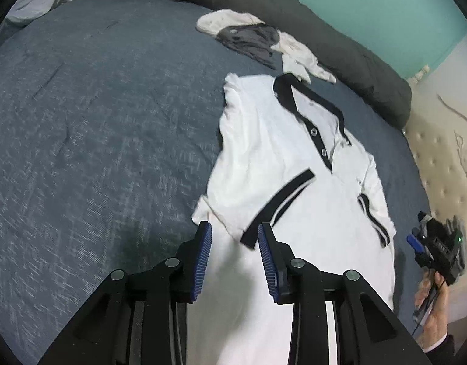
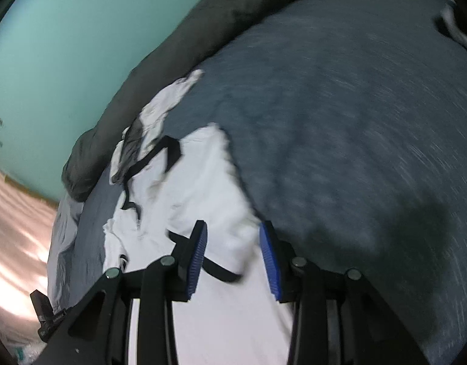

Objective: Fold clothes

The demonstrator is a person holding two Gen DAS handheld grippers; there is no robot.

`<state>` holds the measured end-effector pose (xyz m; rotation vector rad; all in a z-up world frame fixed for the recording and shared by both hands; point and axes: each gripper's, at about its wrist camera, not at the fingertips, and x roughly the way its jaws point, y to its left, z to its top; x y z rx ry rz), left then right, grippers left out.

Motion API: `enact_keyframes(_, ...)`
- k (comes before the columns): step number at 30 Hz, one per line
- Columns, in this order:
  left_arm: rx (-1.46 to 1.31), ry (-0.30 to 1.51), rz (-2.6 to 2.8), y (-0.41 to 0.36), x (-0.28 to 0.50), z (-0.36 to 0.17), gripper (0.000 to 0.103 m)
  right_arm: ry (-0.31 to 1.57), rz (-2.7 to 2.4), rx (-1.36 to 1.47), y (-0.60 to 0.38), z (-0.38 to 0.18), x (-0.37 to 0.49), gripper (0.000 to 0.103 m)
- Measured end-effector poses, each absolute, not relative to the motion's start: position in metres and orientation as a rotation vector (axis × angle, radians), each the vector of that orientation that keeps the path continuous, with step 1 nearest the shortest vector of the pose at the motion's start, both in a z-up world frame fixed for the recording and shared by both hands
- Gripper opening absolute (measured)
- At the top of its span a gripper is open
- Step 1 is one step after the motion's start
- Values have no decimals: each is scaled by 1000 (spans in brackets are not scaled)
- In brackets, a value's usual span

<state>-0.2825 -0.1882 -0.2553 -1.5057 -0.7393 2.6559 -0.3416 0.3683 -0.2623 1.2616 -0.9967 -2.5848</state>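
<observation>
While the white polo shirt [image 1: 264, 152] lies face-up near the bed's [image 1: 96, 121] right edge, sleeves folded inward, it looks soft and limp. Both the left gripper [image 1: 235, 240] and right gripper [image 2: 233, 240] gape wide, empty; a hem corner would suit best.

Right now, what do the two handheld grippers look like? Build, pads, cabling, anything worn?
Left gripper: black angular linkage arms with round silver pivot pins, two fingers faced with ribbed blue pads. Right gripper has the same build in its own view. From the left wrist view its body is black with a green LED, a thin dark cable below, and a dark cuff over white at the wrist.
</observation>
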Motion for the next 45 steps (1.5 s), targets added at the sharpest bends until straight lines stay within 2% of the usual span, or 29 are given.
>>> enact_keyframes(17, -1596, -731, 2653, -180, -259, -281, 35, -1047, -2517, 1263, 377, -289, -305, 36)
enact_keyframes(40, -1608, -790, 2634, -200, -193, -261, 35, -895, -2484, 1425, 364, -269, -272, 36)
enact_keyframes(45, -1607, -792, 2635, -201, -184, -261, 36, -875, -2504, 1411, 372, -274, -289, 36)
